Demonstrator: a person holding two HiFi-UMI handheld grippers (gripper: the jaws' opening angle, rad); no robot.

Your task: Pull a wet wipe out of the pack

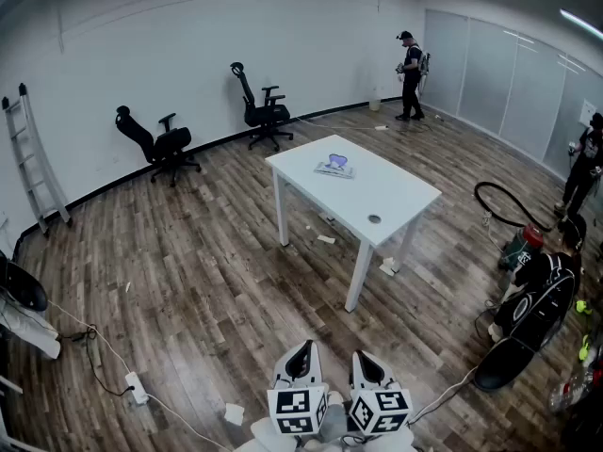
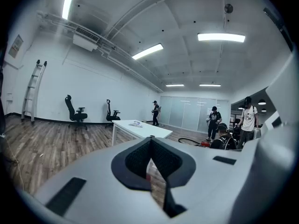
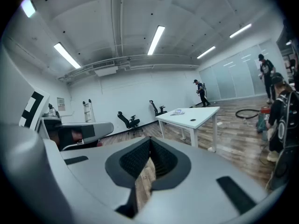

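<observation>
Nearest, the left gripper (image 1: 301, 348) and right gripper (image 1: 365, 358) are seen side by side, their grey jaws and textured black pads (image 2: 138, 160) closed together on nothing. Beyond, on a wood-plank floor (image 1: 207, 271), a white rectangular table (image 1: 400, 201) stands well apart from them. The flat pack (image 1: 334, 166) lies on its far end, its contents too small to be made out.
</observation>
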